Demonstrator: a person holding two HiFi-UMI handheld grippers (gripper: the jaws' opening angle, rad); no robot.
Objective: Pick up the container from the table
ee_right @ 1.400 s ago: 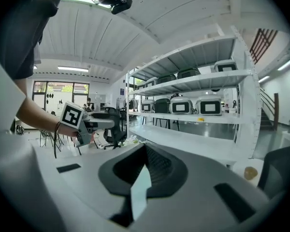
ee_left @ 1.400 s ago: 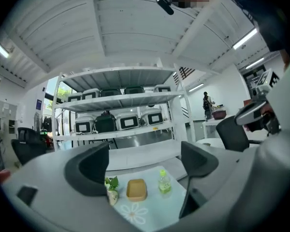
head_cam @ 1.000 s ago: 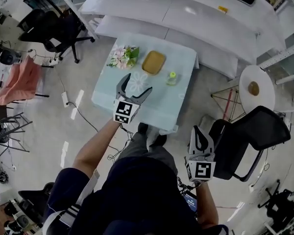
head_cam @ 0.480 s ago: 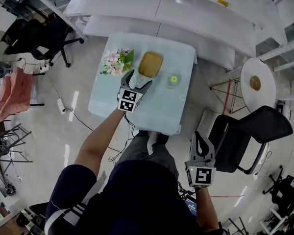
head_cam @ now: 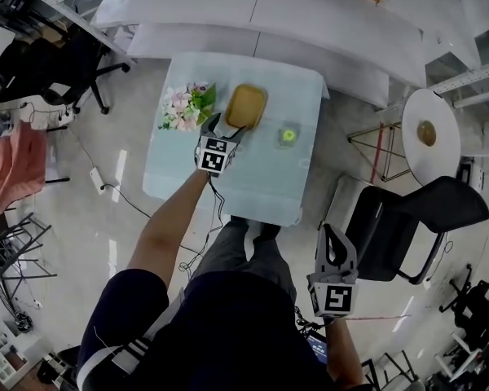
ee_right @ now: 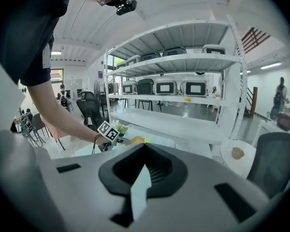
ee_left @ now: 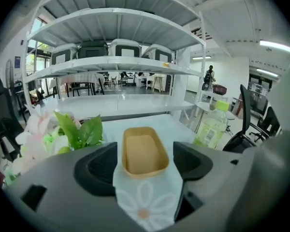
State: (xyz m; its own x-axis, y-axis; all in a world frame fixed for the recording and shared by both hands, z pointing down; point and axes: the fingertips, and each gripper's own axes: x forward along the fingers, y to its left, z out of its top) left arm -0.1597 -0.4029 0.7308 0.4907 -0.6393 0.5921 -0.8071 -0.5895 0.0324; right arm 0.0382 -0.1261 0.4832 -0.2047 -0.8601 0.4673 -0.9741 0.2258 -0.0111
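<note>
On the pale table (head_cam: pixel 261 187), left to right in the head view: pink-and-white flowers (head_cam: pixel 183 107), then the tan oblong container (head_cam: pixel 246 106) just beside them, then a green-capped bottle (head_cam: pixel 288 135) set apart. Over the container's near end, the left gripper (head_cam: pixel 226 126), covering that end from above. Only in the left gripper view: the container's bare inside, with its near end between wide jaws now closing. A thin gap on the right side; left rim cut off behind the jaw, so no telling whether touched there. Below, a daisy print on the cloth (ee_left: pixel 144 204), unseen from above. Far right, off the table and beside a black chair (head_cam: pixel 420 218), the right gripper (head_cam: pixel 332 236). In the right gripper view, tips together on nothing; the container a mere yellow sliver, hard to make out.
</note>
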